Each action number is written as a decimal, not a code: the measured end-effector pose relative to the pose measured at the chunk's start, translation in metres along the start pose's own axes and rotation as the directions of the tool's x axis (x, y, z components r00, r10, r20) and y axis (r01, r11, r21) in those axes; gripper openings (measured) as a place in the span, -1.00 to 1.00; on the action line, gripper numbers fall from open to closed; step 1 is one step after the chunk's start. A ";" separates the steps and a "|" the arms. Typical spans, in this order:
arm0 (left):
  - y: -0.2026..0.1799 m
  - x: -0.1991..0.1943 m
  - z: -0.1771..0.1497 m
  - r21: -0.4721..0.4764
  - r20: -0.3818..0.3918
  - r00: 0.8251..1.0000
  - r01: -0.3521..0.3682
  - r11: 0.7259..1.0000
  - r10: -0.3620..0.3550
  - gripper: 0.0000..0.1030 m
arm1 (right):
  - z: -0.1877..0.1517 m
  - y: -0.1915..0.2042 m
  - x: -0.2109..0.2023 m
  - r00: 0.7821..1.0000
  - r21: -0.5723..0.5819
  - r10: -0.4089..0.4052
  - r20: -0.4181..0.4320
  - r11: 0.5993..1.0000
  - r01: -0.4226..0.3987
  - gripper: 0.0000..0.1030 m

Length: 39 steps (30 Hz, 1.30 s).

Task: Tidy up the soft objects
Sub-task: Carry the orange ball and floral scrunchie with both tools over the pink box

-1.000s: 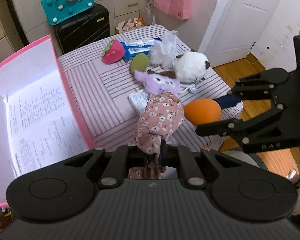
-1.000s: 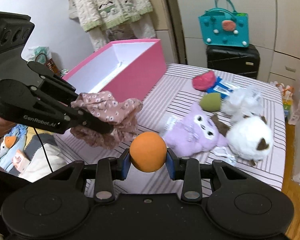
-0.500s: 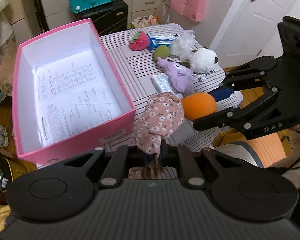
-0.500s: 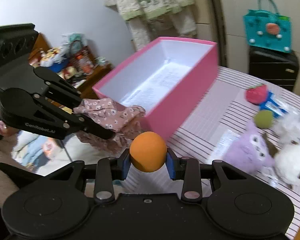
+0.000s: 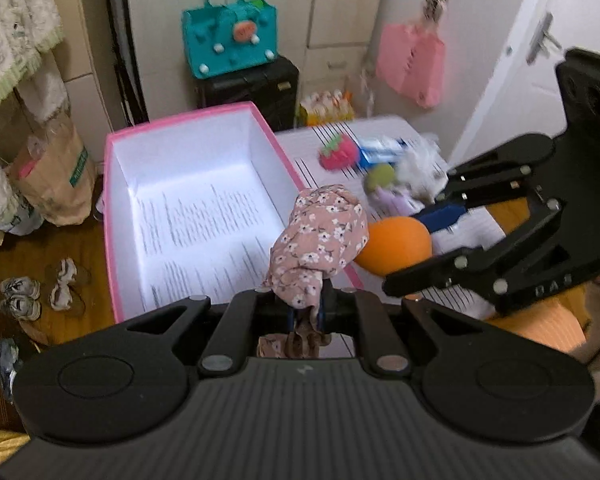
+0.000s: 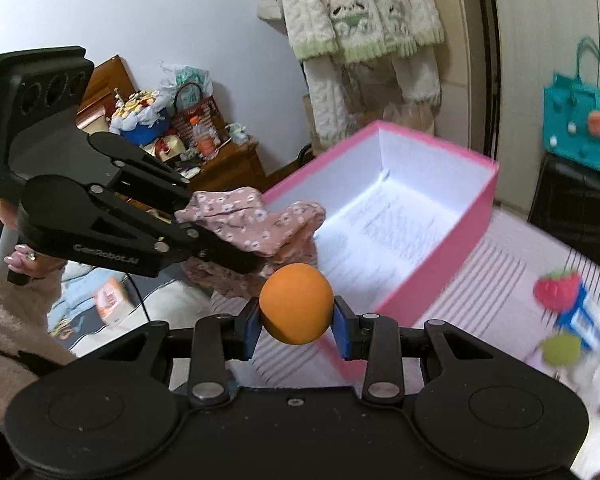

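My left gripper point(image 5: 305, 312) is shut on a bunched pink floral cloth point(image 5: 320, 240), which hangs over the near right corner of the open pink box point(image 5: 188, 128). The right wrist view shows the same cloth point(image 6: 256, 220) in the left gripper point(image 6: 252, 260), near the box point(image 6: 432, 140). My right gripper point(image 6: 296, 320) is shut on an orange ball point(image 6: 296, 304), its blue pads pressing both sides. In the left wrist view the ball point(image 5: 396, 244) sits just right of the cloth, beside the box wall. The box holds only a printed sheet.
On the striped table point(image 5: 312, 144) lie a strawberry plush point(image 5: 338, 156), a green ball point(image 5: 380, 176), a white fluffy toy point(image 5: 420, 164) and a purple plush point(image 5: 392, 200). A teal bag point(image 5: 230, 40) sits on a black suitcase point(image 5: 248, 88). Shoes point(image 5: 40, 288) lie on the floor.
Both grippers have moved up and away from the toys on the striped table towards the pink box, whose inside has come into full view. Cloth and ball stay gripped.
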<state>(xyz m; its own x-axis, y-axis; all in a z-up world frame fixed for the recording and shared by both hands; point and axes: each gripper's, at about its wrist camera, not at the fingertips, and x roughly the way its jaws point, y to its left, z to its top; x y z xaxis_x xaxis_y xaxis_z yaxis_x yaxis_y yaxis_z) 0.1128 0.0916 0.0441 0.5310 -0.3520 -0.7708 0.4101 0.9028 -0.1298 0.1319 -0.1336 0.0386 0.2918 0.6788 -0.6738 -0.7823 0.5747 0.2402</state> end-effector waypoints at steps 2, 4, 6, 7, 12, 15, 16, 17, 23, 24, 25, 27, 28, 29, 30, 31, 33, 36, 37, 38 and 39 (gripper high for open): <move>0.015 0.008 0.010 -0.017 0.013 1.000 0.012 1.000 -0.012 -0.82 | 0.010 -0.003 0.007 0.999 -0.032 -0.045 0.019 0.998 0.046 -0.20; 0.028 0.016 0.019 -0.025 0.027 1.000 -0.006 1.000 0.006 -0.82 | 0.021 -0.009 0.016 0.994 -0.066 -0.102 0.038 0.992 0.105 -0.20; 0.040 0.027 0.029 -0.027 0.040 0.999 -0.034 0.999 0.035 -0.82 | 0.031 -0.017 0.024 0.990 -0.080 -0.131 0.044 0.988 0.135 -0.20; 0.046 0.034 0.035 -0.029 0.041 0.998 -0.042 0.999 0.043 -0.82 | 0.037 -0.021 0.030 0.987 -0.095 -0.154 0.050 0.983 0.158 -0.20; 0.077 0.075 0.066 -0.063 0.008 0.999 -0.036 0.997 0.036 -0.82 | 0.065 -0.039 0.062 0.968 -0.176 -0.245 0.051 0.952 0.250 -0.20; 0.091 0.099 0.079 -0.091 -0.025 0.999 -0.035 0.995 0.033 -0.82 | 0.081 -0.049 0.085 0.956 -0.231 -0.289 0.045 0.928 0.292 -0.20; 0.099 0.108 0.083 -0.101 -0.041 0.999 -0.035 0.994 0.031 -0.82 | 0.083 -0.050 0.090 0.952 -0.252 -0.304 0.045 0.918 0.305 -0.20; 0.103 0.115 0.085 -0.110 -0.055 0.998 -0.039 0.993 0.033 -0.82 | 0.087 -0.052 0.098 0.947 -0.276 -0.320 0.042 0.907 0.319 -0.20; 0.127 0.161 0.099 -0.174 -0.138 0.988 -0.092 0.980 0.068 -0.81 | 0.096 -0.065 0.142 0.928 -0.423 -0.370 -0.034 0.847 0.323 -0.20; 0.131 0.167 0.100 -0.179 -0.145 0.987 -0.099 0.979 0.073 -0.81 | 0.097 -0.068 0.148 0.924 -0.426 -0.379 -0.047 0.844 0.324 -0.20; 0.134 0.174 0.100 -0.183 -0.152 0.985 -0.110 0.977 0.083 -0.81 | 0.098 -0.071 0.153 0.922 -0.421 -0.381 -0.061 0.848 0.322 -0.20; 0.136 0.181 0.100 -0.175 -0.144 0.984 -0.131 0.976 0.106 -0.81 | 0.101 -0.078 0.162 0.920 -0.406 -0.381 -0.087 0.857 0.317 -0.20; 0.136 0.183 0.100 -0.165 -0.140 0.983 -0.139 0.976 0.117 -0.81 | 0.100 -0.079 0.166 0.919 -0.408 -0.383 -0.095 0.857 0.315 -0.21; 0.136 0.186 0.099 -0.161 -0.140 0.983 -0.141 0.977 0.119 -0.81 | 0.100 -0.079 0.169 0.918 -0.418 -0.384 -0.099 0.853 0.312 -0.21; 0.137 0.188 0.100 -0.163 -0.145 0.983 -0.133 0.978 0.110 -0.81 | 0.100 -0.078 0.172 0.918 -0.430 -0.384 -0.104 0.849 0.306 -0.21; 0.137 0.191 0.100 -0.167 -0.154 0.984 -0.120 0.979 0.094 -0.81 | 0.100 -0.077 0.175 0.916 -0.447 -0.385 -0.113 0.843 0.299 -0.21; 0.137 0.195 0.099 -0.177 -0.168 0.983 -0.102 0.979 0.072 -0.80 | 0.102 -0.078 0.183 0.907 -0.470 -0.400 -0.130 0.831 0.299 -0.21; 0.139 0.201 0.101 -0.180 -0.170 0.983 -0.097 0.979 0.066 -0.78 | 0.105 -0.081 0.193 0.896 -0.486 -0.416 -0.153 0.821 0.298 -0.21; 0.142 0.202 0.101 -0.190 -0.172 0.983 -0.092 0.977 0.060 -0.77 | 0.105 -0.081 0.195 0.892 -0.493 -0.423 -0.160 0.817 0.299 -0.21; 0.144 0.203 0.102 -0.204 -0.175 0.983 -0.089 0.975 0.054 -0.76 | 0.105 -0.082 0.199 0.888 -0.500 -0.428 -0.167 0.813 0.298 -0.21; 0.147 0.204 0.102 -0.215 -0.174 0.983 -0.090 0.972 0.053 -0.76 | 0.105 -0.082 0.201 0.883 -0.510 -0.435 -0.177 0.808 0.296 -0.21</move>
<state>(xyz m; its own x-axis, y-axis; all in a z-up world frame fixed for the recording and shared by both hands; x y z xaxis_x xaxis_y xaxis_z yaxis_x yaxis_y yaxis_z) 0.3571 0.1268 -0.0685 0.4148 -0.2555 -0.8733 0.1914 0.9628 -0.1907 0.3123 0.0037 -0.0430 0.5002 0.2683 -0.8233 -0.8263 0.4322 -0.3612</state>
